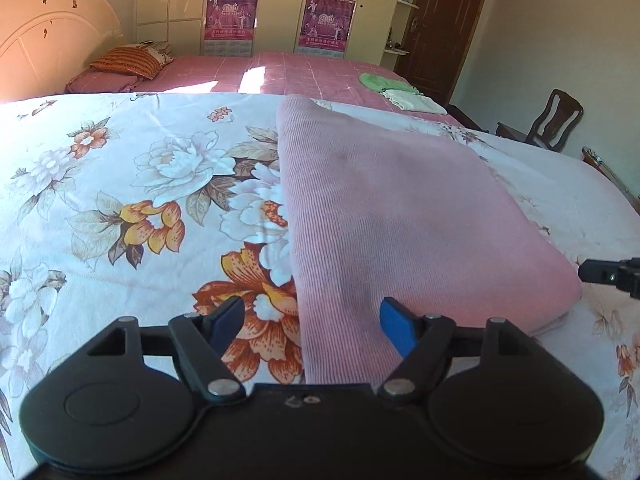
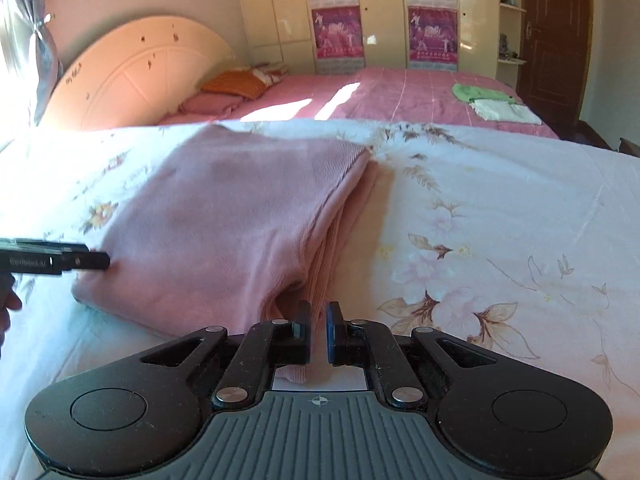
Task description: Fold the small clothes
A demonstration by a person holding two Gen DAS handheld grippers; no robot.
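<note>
A pink ribbed garment (image 1: 400,208) lies folded into a rectangle on the flowered bedspread (image 1: 120,184). My left gripper (image 1: 311,312) hovers open over its near left edge, with one blue pad over the bedspread and the other over the cloth; nothing is gripped. In the right wrist view the same garment (image 2: 224,220) shows its stacked layers along the right side. My right gripper (image 2: 319,314) sits at the near right corner, jaws a narrow slit apart with a fold of the pink cloth between the pads. Each gripper's tip shows at the edge of the other's view: right gripper (image 1: 600,274), left gripper (image 2: 94,260).
A second bed with a pink checked cover (image 2: 400,92) stands beyond, carrying a green cloth (image 2: 480,92), a white cloth (image 2: 506,112) and pillows (image 2: 236,84). A wooden chair (image 1: 556,120) stands at the right, a headboard (image 2: 132,68) at the left, wardrobes and a door behind.
</note>
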